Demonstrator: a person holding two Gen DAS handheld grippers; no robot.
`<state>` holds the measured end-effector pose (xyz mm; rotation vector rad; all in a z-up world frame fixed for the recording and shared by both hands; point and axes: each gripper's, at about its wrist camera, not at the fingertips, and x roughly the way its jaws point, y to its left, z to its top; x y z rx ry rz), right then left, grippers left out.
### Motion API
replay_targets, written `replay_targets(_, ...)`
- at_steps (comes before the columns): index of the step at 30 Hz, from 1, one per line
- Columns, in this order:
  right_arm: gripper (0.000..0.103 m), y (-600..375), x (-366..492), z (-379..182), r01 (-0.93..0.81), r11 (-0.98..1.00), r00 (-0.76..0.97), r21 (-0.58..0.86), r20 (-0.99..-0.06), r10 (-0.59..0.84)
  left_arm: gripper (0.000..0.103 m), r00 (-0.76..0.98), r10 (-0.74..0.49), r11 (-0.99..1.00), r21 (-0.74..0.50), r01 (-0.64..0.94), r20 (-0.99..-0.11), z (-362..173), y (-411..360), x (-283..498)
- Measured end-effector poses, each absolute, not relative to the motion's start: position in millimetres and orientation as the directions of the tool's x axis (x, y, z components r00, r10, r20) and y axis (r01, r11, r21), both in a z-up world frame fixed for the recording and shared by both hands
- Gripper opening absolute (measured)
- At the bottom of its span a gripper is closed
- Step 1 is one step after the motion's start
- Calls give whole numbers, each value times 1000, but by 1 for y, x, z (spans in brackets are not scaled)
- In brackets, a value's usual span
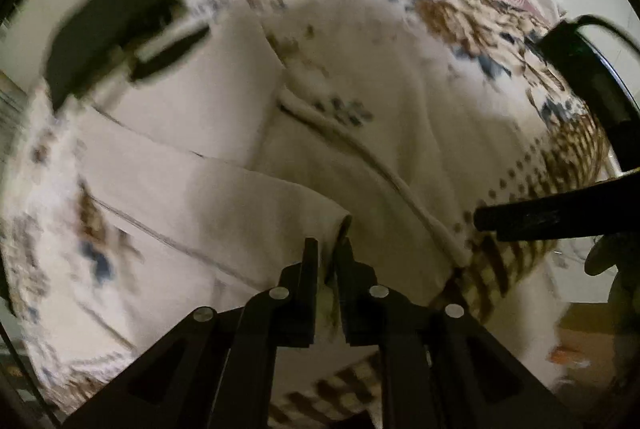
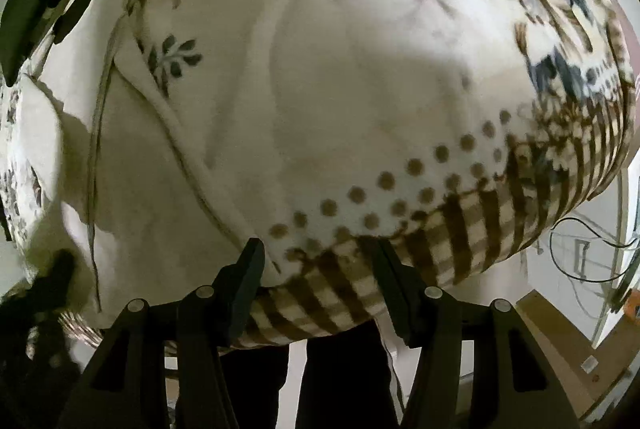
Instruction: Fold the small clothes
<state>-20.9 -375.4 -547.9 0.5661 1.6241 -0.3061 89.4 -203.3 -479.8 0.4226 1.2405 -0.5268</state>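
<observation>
— What's under us?
— I'm seeing a patterned blanket (image 2: 460, 165) covering the surface, cables (image 2: 580, 241) lying beyond.
— Claws?
— My left claw (image 1: 327, 253) is pinching the white garment's (image 1: 224, 189) fold; my right claw (image 2: 318, 257) is spreading over the blanket's edge.

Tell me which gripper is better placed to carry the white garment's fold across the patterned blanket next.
Probably the left gripper: its fingers are closed on a folded edge of the white garment. The right gripper is open at the patterned blanket's checked edge, holding nothing.
</observation>
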Motion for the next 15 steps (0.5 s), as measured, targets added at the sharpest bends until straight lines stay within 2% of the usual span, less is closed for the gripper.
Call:
replay_targets(2,59,-375,-12,-549,538,828,-38,158,-977,211,10,197,-127,831,4,556,-972,-488,-196,93)
replay_targets(4,59,-379,7,-551,550,811,-13,199,-969,246,21,177,-140,861,-32,507,-974,-490,-178,95)
replay_targets(5,59,-384,5,-549,555,798,8,236,-960,279,45,157,-150,868,-55,493,-976,-490,-166,98)
replay_targets(6,59,-383,26,-551,557,789,18,260,-953,302,63,143,-150,878,-66,473,-978,-488,-154,98)
replay_targets(7,59,-378,33,-553,558,777,29,292,-942,333,89,136,-145,893,-70,445,-980,-488,-138,101)
replay_targets(11,61,-379,45,-561,560,738,48,376,-904,424,91,92,-112,956,-82,282,-989,-491,-59,105)
replay_targets(15,62,-378,41,-582,557,738,15,381,-893,450,91,20,-68,995,-67,74,-997,-512,24,97)
